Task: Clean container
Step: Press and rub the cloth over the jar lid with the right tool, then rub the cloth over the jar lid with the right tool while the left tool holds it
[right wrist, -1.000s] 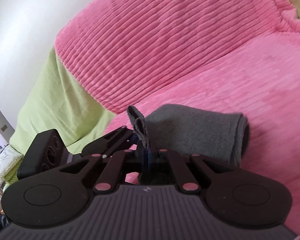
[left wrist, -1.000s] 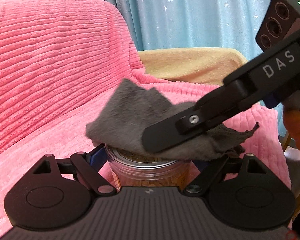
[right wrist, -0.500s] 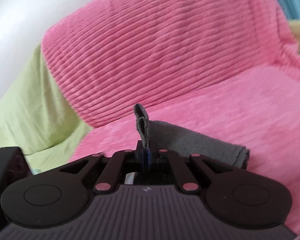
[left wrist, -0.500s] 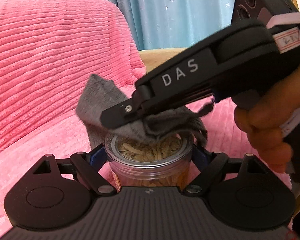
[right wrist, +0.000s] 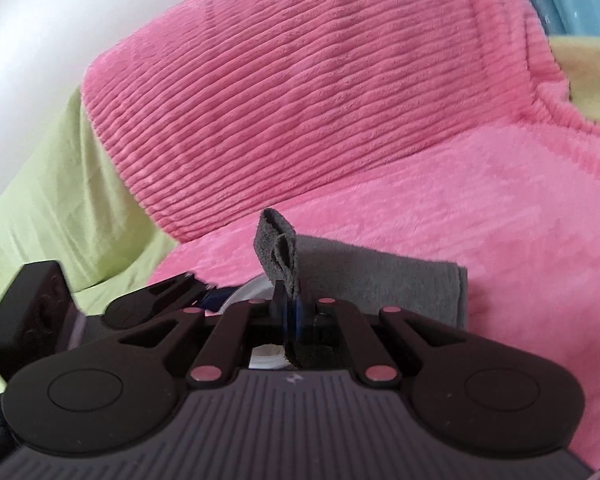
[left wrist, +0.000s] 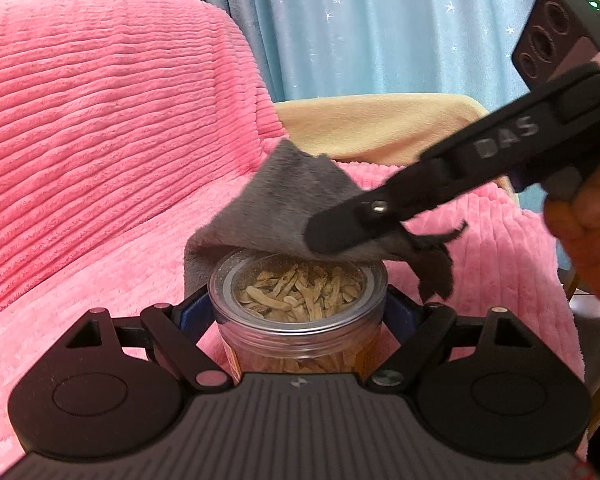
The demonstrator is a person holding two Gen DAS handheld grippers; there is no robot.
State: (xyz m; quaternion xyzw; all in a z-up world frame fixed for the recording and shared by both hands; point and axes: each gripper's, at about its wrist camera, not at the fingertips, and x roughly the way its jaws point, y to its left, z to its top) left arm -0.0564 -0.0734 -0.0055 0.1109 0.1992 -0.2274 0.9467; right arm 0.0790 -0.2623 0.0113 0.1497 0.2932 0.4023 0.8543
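In the left wrist view, the left hand-held gripper (left wrist: 298,312) is closed on a clear jar (left wrist: 298,320), one finger on each side of it. The jar stands upright, its long axis vertical, directly in front of this gripper and above a pink blanket (left wrist: 100,140). Pale dried slices are visible through its transparent lid (left wrist: 298,276). The right hand-held gripper (left wrist: 340,232) comes in from the upper right, held by a hand (left wrist: 584,220), and it points down-left toward the far edge of the lid. It is closed on a grey cloth (left wrist: 284,200), which lies over the back rim of the lid and hangs down on both sides.

In the right wrist view, the right hand-held gripper (right wrist: 290,312) has its fingers pressed together on a folded edge of the cloth (right wrist: 380,280). The jar lies just below and in front of the fingertips; only a small part of the lid (right wrist: 248,290) shows. The left hand-held gripper (right wrist: 156,300) appears at the left, lower. I judge that the wiping depends on the cloth passing across the lid toward the near rim, while the left side keeps the jar steady.
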